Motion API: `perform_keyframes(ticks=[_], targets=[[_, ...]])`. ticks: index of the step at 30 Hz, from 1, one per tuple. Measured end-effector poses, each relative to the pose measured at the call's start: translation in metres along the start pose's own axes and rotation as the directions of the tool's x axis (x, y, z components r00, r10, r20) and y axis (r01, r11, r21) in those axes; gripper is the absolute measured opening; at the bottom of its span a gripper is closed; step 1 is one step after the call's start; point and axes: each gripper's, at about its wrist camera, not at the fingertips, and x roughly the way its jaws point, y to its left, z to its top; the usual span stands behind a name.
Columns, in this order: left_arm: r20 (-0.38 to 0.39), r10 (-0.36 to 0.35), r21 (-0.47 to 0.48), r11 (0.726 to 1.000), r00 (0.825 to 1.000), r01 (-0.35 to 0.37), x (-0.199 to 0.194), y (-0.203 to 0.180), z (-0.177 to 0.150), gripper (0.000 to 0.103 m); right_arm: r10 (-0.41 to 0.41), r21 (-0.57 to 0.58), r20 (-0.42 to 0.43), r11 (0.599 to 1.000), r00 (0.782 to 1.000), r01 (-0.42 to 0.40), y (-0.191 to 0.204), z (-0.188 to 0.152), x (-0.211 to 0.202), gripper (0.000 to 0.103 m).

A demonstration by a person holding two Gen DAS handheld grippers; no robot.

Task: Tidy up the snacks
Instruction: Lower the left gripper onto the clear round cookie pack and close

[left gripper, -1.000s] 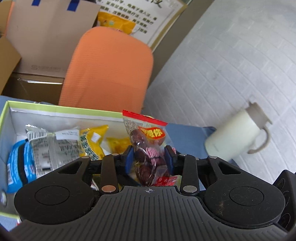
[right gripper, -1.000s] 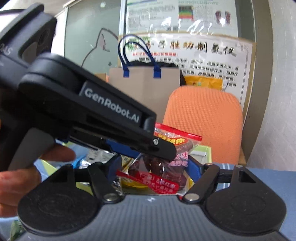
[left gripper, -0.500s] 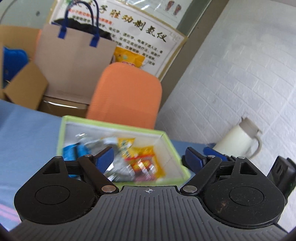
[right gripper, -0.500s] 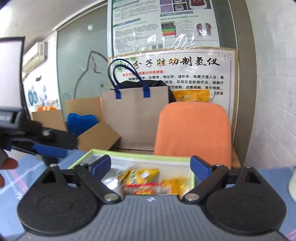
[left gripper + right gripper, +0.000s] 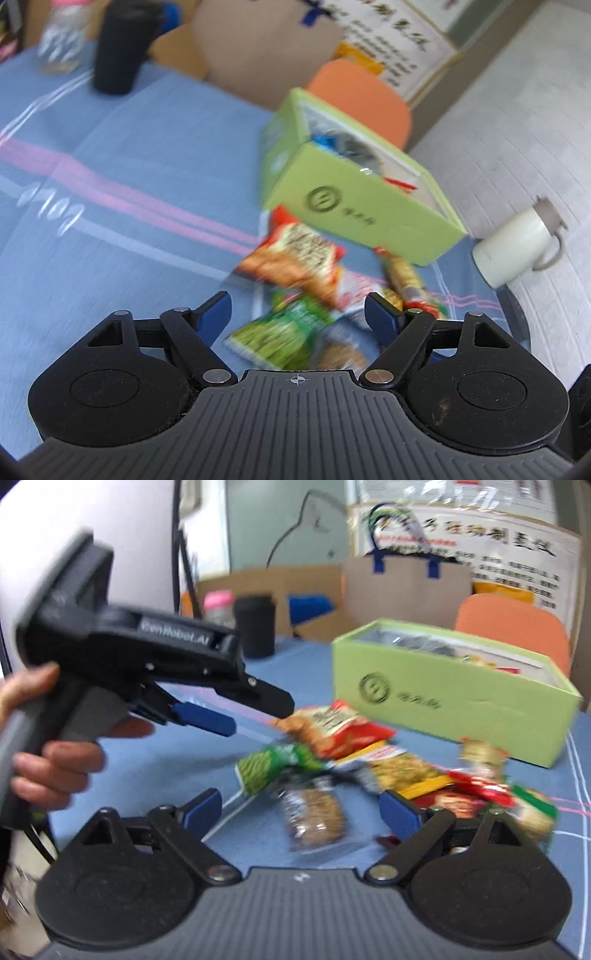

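A green box [image 5: 364, 206] [image 5: 443, 698] holds several snack packs. In front of it on the blue tablecloth lies a loose pile: an orange-red pack [image 5: 291, 258] [image 5: 332, 731], a green pack [image 5: 280, 332] [image 5: 273, 764], a brown biscuit pack [image 5: 314, 818], and others. My left gripper [image 5: 297, 310] is open and empty above the green pack; it also shows in the right wrist view [image 5: 221, 720]. My right gripper [image 5: 301, 808] is open and empty over the biscuit pack. Both views are motion-blurred.
A white jug [image 5: 517, 247] stands right of the box. A black cup [image 5: 118, 48] [image 5: 255, 626] and a pink-capped bottle [image 5: 219, 609] stand at the table's far left. An orange chair [image 5: 513, 627], cardboard boxes and a paper bag [image 5: 406, 579] are behind the table.
A second ago my left gripper held a red date pack over the box; it let go into the box. Both grippers, open, have pulled back and down toward the loose pile.
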Motion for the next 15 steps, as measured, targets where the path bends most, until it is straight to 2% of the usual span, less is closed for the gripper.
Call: perform_keyframes(ticks=[2, 6, 11, 15], targets=[[0.001, -0.016, -0.023, 1.000, 1.000, 0.016, -0.008, 0.009, -0.005, 0.066, -0.002, -0.018, -0.038, 1.000, 0.999, 0.001, 0.004, 0.004, 0.017, 0.093], [0.006, -0.034, 0.011, 0.999, 0.999, 0.034, -0.021, 0.009, -0.015, 0.067, 0.037, 0.020, -0.091, 0.999, 0.995, -0.035, 0.002, 0.004, 0.039, 0.093], [-0.072, -0.141, 0.000, 0.990, 0.987, 0.141, -0.019, 0.002, -0.029, 0.066, 0.029, 0.026, -0.085, 0.999, 0.996, -0.027, 0.013, -0.003, 0.027, 0.093], [-0.119, -0.160, 0.006, 0.987, 0.980, 0.162, -0.007, -0.006, -0.034, 0.065, 0.006, 0.018, -0.077, 1.000, 0.997, -0.005, 0.021, -0.009, 0.024, 0.093]])
